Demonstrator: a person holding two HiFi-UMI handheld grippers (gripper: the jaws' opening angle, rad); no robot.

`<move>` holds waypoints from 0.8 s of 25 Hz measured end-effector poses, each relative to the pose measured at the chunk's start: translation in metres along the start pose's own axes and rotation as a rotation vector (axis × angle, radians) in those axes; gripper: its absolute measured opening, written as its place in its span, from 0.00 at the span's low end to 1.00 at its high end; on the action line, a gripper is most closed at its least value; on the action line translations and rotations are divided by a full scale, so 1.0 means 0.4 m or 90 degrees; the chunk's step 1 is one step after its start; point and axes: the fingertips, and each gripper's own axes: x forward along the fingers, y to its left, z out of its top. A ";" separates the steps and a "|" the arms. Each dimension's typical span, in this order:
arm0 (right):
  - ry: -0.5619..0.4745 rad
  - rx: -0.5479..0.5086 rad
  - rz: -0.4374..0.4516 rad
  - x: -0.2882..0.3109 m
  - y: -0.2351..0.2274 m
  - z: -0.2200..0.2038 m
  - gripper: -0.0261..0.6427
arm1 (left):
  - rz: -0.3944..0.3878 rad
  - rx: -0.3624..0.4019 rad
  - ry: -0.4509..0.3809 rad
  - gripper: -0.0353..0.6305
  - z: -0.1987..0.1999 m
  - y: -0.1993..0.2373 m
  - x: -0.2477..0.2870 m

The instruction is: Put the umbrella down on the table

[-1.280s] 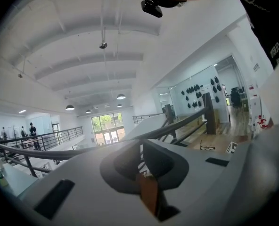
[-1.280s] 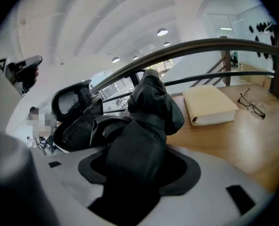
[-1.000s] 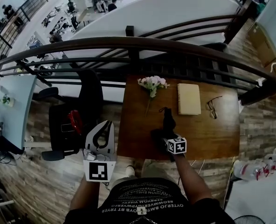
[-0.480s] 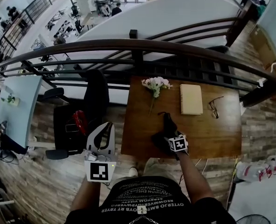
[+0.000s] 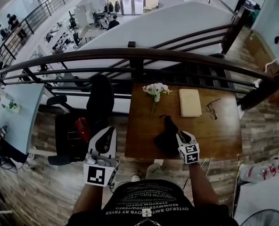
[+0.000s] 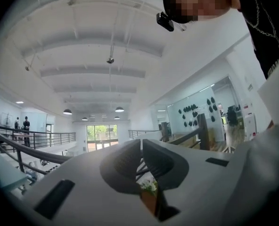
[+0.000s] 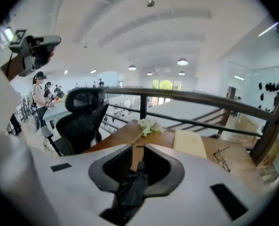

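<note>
Writing: only the white print on the person's black T-shirt (image 5: 146, 202), upside down in the head view and not legible. One black-and-white square marker shows on each gripper's cube.

Count on the brown wooden table (image 5: 222, 138):
- 1 bunch of pale flowers (image 5: 155, 89)
- 1 beige closed book (image 5: 190, 102)
- 1 pair of thin-framed glasses (image 5: 214, 108)
- 1 black folded umbrella (image 5: 165, 134)

Beside the table: 1 black office chair (image 5: 99, 102).

The umbrella lies over the near part of the table top; contact with the wood cannot be judged.

Right gripper (image 5: 180, 136): jaws have just been closing and are pinched on the umbrella's black fabric (image 7: 130, 192).

Left gripper (image 5: 110, 130): jaw tips together, nothing between them, held off the table's left edge.
</note>
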 end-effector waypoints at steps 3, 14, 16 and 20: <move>-0.096 -0.006 -0.040 -0.106 0.009 0.117 0.07 | 0.003 0.016 0.002 0.11 0.008 -0.006 -0.027; -0.278 -0.055 -0.065 -0.490 0.155 0.404 0.06 | -0.041 0.057 0.007 0.10 0.042 -0.050 -0.139; -0.296 -0.055 -0.069 -0.540 0.183 0.423 0.06 | -0.041 0.057 0.003 0.10 0.047 -0.044 -0.166; -0.303 -0.071 -0.087 -0.584 0.223 0.424 0.06 | -0.037 0.059 0.019 0.11 0.031 -0.023 -0.205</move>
